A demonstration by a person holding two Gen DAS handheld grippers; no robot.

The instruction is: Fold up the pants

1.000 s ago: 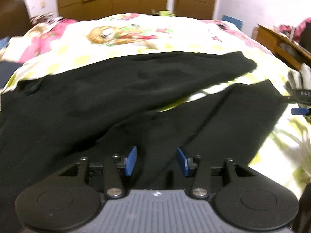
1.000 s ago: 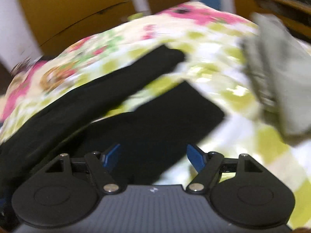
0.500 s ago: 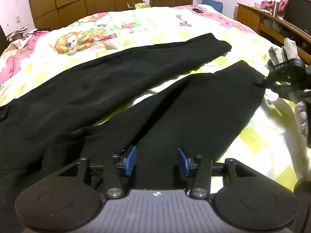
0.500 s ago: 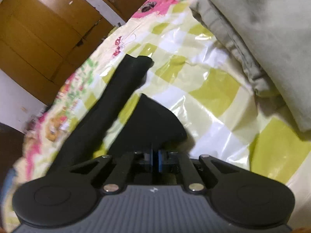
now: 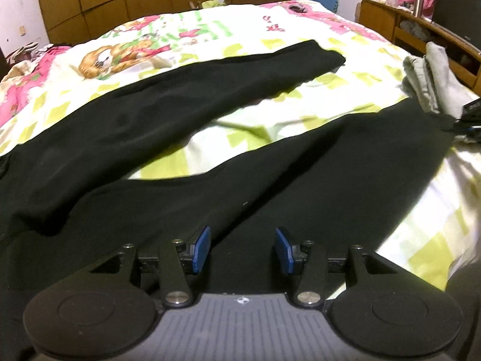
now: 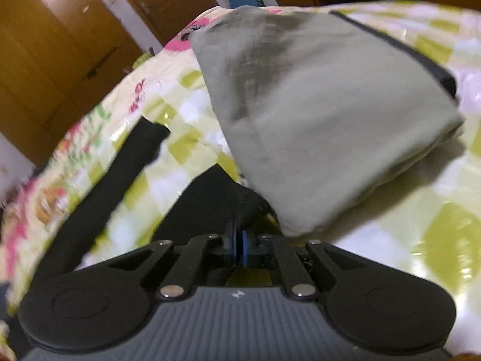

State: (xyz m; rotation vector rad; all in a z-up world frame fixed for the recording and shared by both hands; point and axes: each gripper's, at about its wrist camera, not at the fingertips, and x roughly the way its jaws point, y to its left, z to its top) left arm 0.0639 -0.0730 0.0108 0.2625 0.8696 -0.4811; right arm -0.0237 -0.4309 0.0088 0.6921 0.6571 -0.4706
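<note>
Black pants (image 5: 168, 138) lie spread on the bed, the two legs splayed apart toward the right. My left gripper (image 5: 243, 249) is open and empty, hovering over the near leg's upper part. My right gripper (image 6: 238, 248) is shut on the hem of the near leg of the pants (image 6: 210, 198), right beside a folded grey garment. The right gripper also shows at the far right edge of the left wrist view (image 5: 469, 120). The far leg (image 6: 120, 174) lies flat to the left.
A folded grey garment (image 6: 315, 114) lies on the bed just right of the held hem, also in the left wrist view (image 5: 430, 75). The floral bedsheet (image 5: 210, 30) covers the bed. A wooden shelf (image 5: 421, 30) stands at right, wardrobes (image 5: 120, 0) behind.
My right gripper has pulled the near leg's hem to the right, up against the grey garment, widening the gap between the legs. The left gripper stays open.
</note>
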